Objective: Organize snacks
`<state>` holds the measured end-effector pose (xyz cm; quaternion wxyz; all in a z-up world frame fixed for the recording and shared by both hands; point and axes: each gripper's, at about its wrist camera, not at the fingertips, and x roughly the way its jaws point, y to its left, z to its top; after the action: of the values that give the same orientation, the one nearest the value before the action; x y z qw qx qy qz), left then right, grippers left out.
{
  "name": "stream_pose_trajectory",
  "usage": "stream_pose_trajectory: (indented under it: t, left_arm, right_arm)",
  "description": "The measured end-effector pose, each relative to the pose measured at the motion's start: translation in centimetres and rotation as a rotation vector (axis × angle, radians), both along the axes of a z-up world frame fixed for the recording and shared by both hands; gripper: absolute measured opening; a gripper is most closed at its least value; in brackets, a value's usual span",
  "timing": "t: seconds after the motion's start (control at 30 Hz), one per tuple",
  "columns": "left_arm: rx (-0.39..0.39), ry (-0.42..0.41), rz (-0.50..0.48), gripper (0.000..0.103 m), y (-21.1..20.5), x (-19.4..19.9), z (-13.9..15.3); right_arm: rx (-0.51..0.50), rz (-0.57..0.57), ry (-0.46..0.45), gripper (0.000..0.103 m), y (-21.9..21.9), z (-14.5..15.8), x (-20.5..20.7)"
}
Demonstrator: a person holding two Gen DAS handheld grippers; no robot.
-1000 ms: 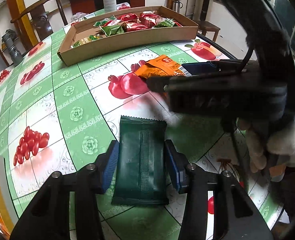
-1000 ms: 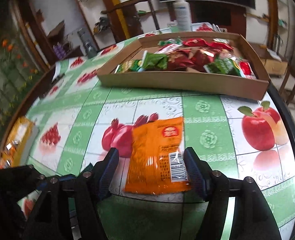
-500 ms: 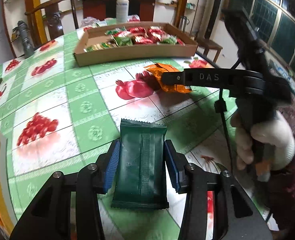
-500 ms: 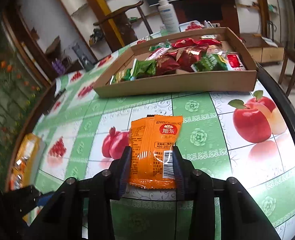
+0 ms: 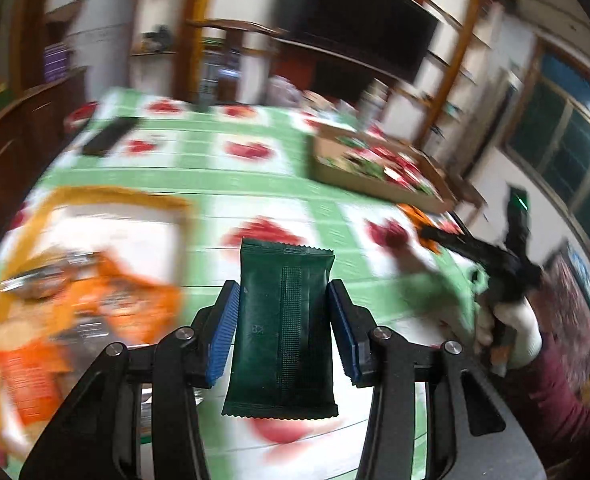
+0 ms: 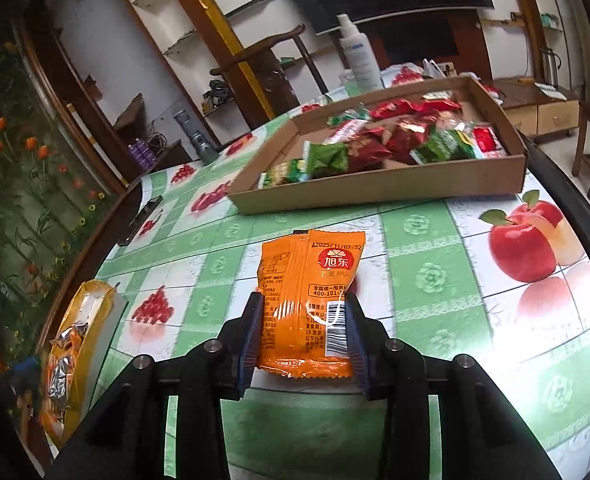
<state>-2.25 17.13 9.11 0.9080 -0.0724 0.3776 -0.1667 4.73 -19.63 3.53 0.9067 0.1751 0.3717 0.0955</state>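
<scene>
Blue ribbed pads of the left gripper [image 5: 283, 328] press both long edges of a dark green packet [image 5: 282, 332], a flat foil pouch with crimped ends and a ridged centre seam, held lengthwise above the table; the gripper tilts downward and the surroundings in the left wrist view are smeared with blur. Below and to its left sits a yellow-rimmed box [image 5: 35, 216] with orange and silvery wrappers inside, too blurred to name further. Off to the right in that view, a white-gloved hand [image 5: 511, 332] with a maroon sleeve grips the handle of the other tool.

In the right wrist view, the right gripper [image 6: 305, 334] also angles down, its jaws having just been closing, and its pads now squeeze the lower half of an orange packet [image 6: 311, 288], a glossy, slightly puffed pouch with a barcode and a red round logo, over the green-and-white fruit-print tablecloth [image 6: 435, 240]. The same yellow-rimmed box [image 6: 95, 312] stands at the table's left edge. Farther back lies a shallow cardboard tray [image 6: 395, 184] holding a heap of red and green wrapped snacks [image 6: 395, 140]. Behind it stands a white spray bottle [image 6: 359, 56], and a dark flat device [image 6: 141, 220] lies near the table's left rim.
</scene>
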Motion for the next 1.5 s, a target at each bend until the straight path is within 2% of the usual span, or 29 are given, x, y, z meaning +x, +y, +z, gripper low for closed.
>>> stream_pose_trajectory:
  t: [0.1, 0.17, 0.37, 0.53, 0.67, 0.73, 0.87, 1.0, 1.1, 1.23, 1.27, 1.33, 1.43, 1.5]
  left_arm:
    - [-0.046, 0.004, 0.107, 0.043, 5.5, 0.2, 0.4]
    - [-0.071, 0.011, 0.157, 0.043, 8.2, 0.7, 0.3]
    - [-0.155, 0.081, 0.241, 0.043, 13.0, 2.4, -2.1]
    - [-0.221, 0.128, 0.283, 0.043, 15.4, 3.4, -4.4]
    - [-0.284, 0.124, 0.306, 0.048, 16.9, 2.6, -4.7]
    - [-0.287, 0.113, 0.308, 0.057, 17.3, 2.1, -4.6]
    - [-0.275, 0.066, 0.309, 0.059, 17.4, 0.4, -3.7]
    - [-0.268, 0.013, 0.321, 0.061, 16.8, -1.4, -2.4]
    - [-0.204, -0.034, 0.351, 0.065, 15.5, -2.9, -1.3]
    - [0.013, -0.132, 0.477, 0.076, 12.8, -5.0, 0.3]
    - [0.081, -0.175, 0.518, 0.077, 11.8, -5.8, 0.8]
    - [0.174, -0.259, 0.568, 0.087, 9.9, -7.3, 1.8]
    - [0.244, -0.363, 0.589, 0.089, 8.0, -9.4, 3.3]
    - [0.271, -0.405, 0.603, 0.090, 7.2, -10.3, 4.1]
  right_arm:
    - [0.027, 0.050, -0.006, 0.040, 2.5, 1.0, -0.9]
    - [0.035, 0.122, -0.012, 0.040, 6.0, 2.3, -1.4]
    - [0.010, 0.344, -0.002, 0.040, 17.5, 5.3, -1.2]
    - [-0.049, 0.464, 0.044, 0.040, 27.0, 4.9, 0.3]
    - [-0.089, 0.482, 0.098, 0.041, 32.2, 3.1, 2.5]
    - [-0.098, 0.468, 0.113, 0.043, 33.6, 2.1, 3.6]
    - [-0.065, 0.445, 0.120, 0.044, 34.5, 1.3, 4.5]
    - [-0.069, 0.425, 0.055, 0.049, 33.3, 2.7, 2.8]
    - [-0.088, 0.389, -0.031, 0.057, 31.5, 4.5, 0.2]
    - [-0.074, 0.339, -0.117, 0.062, 28.3, 5.9, -4.1]
    - [-0.061, 0.322, -0.128, 0.065, 27.3, 6.0, -5.2]
    - [-0.030, 0.281, -0.143, 0.066, 25.4, 6.1, -7.2]
    - [0.016, 0.230, -0.155, 0.066, 22.9, 6.1, -9.5]
    - [0.015, 0.207, -0.168, 0.067, 21.7, 6.4, -10.6]
